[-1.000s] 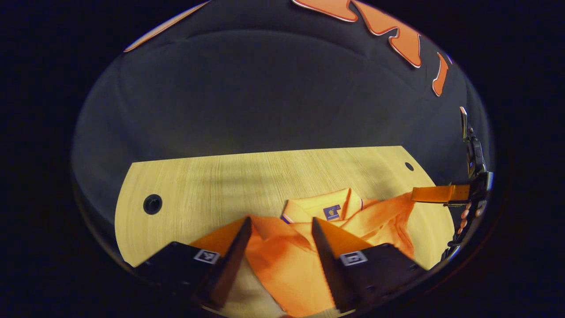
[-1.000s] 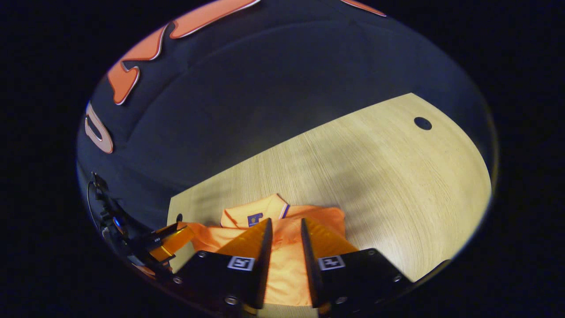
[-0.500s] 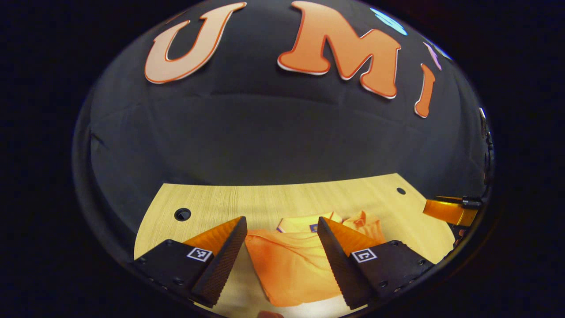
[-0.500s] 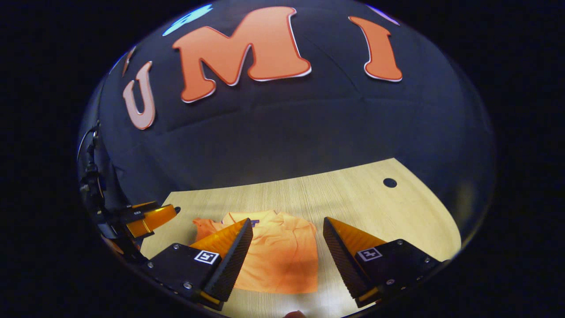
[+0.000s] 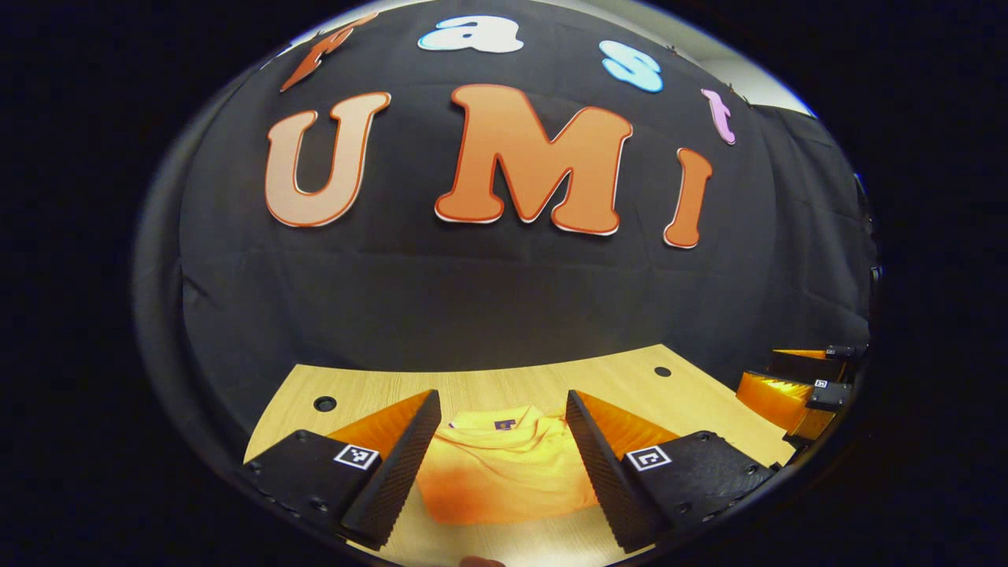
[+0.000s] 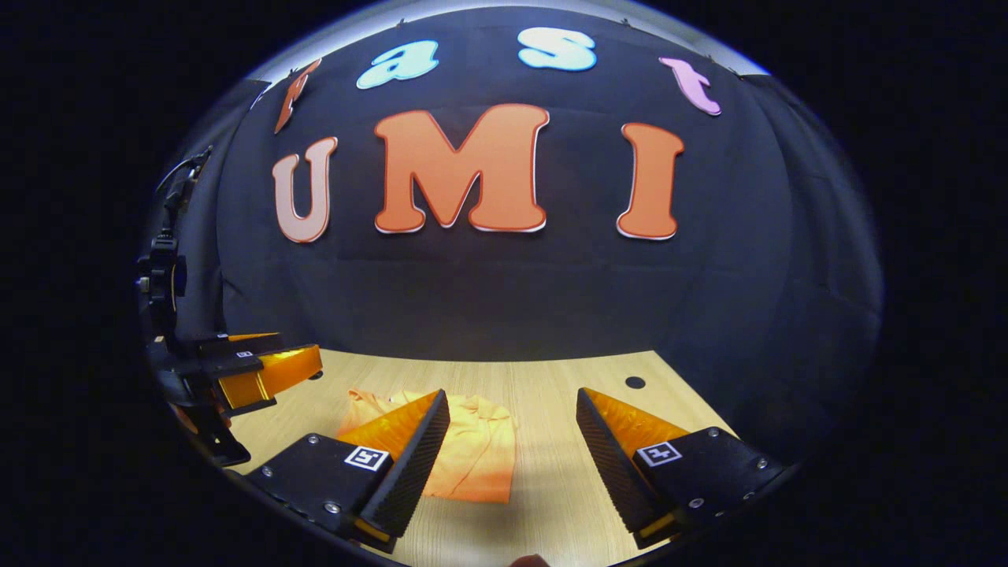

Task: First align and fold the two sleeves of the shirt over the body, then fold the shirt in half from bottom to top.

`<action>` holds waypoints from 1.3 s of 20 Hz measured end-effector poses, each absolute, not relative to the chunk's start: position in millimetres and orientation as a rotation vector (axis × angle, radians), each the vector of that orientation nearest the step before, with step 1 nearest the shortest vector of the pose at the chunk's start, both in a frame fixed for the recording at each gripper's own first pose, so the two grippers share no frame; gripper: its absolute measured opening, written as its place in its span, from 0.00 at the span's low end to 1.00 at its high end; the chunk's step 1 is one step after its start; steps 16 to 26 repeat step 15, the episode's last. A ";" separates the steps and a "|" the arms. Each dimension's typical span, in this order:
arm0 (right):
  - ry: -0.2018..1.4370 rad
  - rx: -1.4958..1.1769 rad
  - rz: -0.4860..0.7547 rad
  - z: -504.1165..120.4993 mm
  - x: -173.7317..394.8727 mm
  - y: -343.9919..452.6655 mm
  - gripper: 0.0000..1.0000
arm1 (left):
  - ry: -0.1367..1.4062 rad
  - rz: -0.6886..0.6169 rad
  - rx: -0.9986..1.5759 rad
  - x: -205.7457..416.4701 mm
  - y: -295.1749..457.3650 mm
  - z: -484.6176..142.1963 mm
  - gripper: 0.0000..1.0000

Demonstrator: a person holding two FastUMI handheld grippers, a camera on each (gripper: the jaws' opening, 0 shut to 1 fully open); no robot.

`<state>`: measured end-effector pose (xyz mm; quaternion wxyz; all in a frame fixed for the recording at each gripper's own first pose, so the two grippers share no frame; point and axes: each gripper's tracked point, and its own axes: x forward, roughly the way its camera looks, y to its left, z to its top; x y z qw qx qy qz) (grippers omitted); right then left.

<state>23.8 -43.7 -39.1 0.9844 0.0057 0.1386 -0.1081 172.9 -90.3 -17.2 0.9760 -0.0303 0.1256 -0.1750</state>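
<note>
Your bench [image 5: 488, 386] is pale wood with dark round holes [image 5: 324, 404], backed by the booth's black cloth wall. The shirt [image 5: 504, 472] lies folded flat on it, collar toward the wall. Your left tongs [image 5: 504, 465] hang spread wide above the shirt, gripping nothing; your right tongs [image 6: 512, 465] are likewise spread, the shirt [image 6: 472, 457] just beside their left finger

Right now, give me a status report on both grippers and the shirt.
Left gripper open, empty, above table. Right gripper open, empty. Shirt folded flat on table, collar on the far side. Nothing in the way.
</note>
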 end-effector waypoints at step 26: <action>0.077 -0.022 -0.132 2.5 -90.8 -29.3 0.98 | 0.064 -0.310 -0.043 27.2 -130.2 39.5 0.97</action>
